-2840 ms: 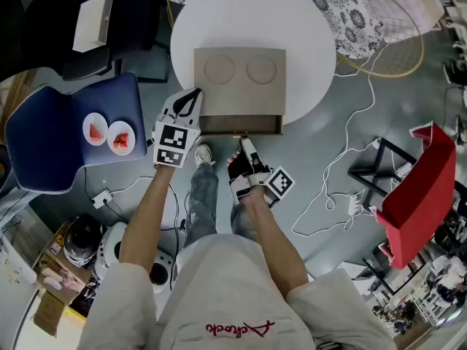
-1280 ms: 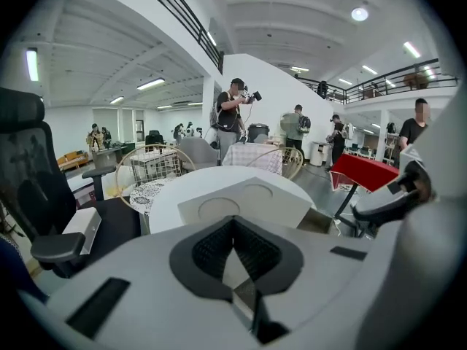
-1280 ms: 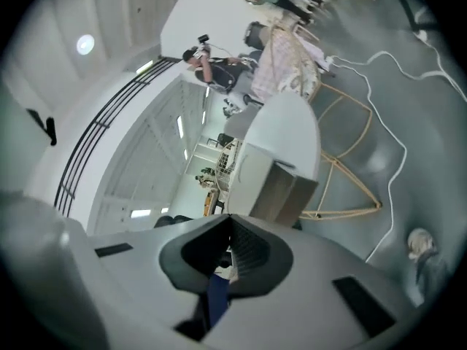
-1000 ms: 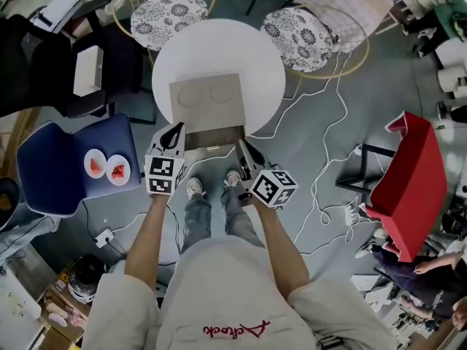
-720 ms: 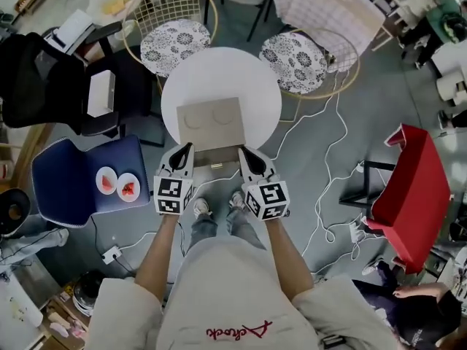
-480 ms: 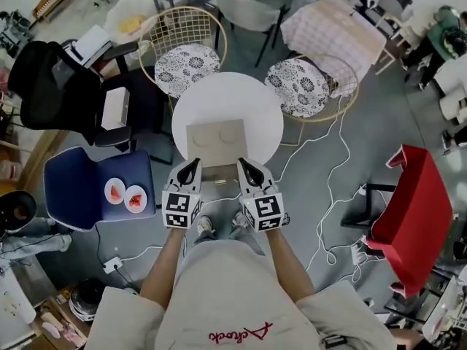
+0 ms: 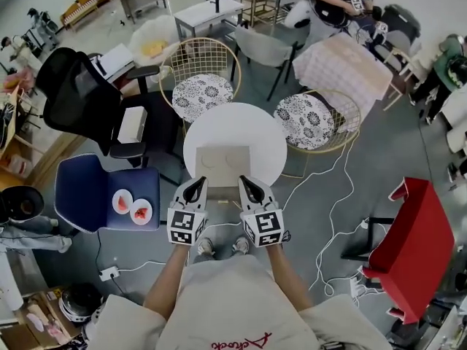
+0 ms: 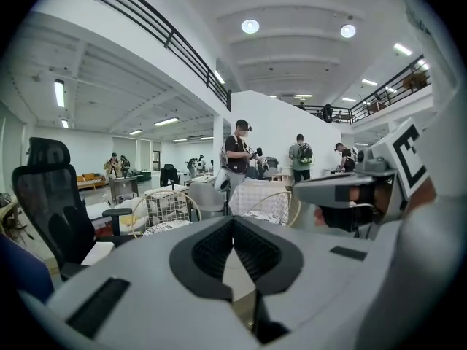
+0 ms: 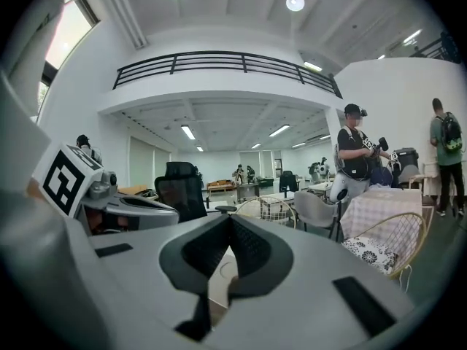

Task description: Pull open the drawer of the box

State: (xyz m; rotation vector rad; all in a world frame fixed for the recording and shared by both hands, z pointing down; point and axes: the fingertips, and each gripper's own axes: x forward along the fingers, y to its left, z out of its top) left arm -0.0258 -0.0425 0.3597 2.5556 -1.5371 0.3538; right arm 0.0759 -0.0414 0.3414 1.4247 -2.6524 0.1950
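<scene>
Box [image 7: 222, 165] on table [image 7: 219, 125] — 1 chair [image 7: 87, 192] left of it.

My white left gripper [image 7: 195, 186] and white right gripper [image 7: 246, 184] bear black-and-white square-marker cubes [image 7: 182, 227]; my pale grey shirt [image 7: 219, 297] has red lettering [image 7: 241, 335].

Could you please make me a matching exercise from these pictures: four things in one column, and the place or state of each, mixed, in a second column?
Column one:
1. box
2. two plates
3. patterned cushion
4. left gripper

Column two:
A. on the blue chair
B. shut, holding nothing
C. on the round white table
D. in a wire chair

Pairs: 1-C, 2-A, 3-D, 4-B.
</scene>
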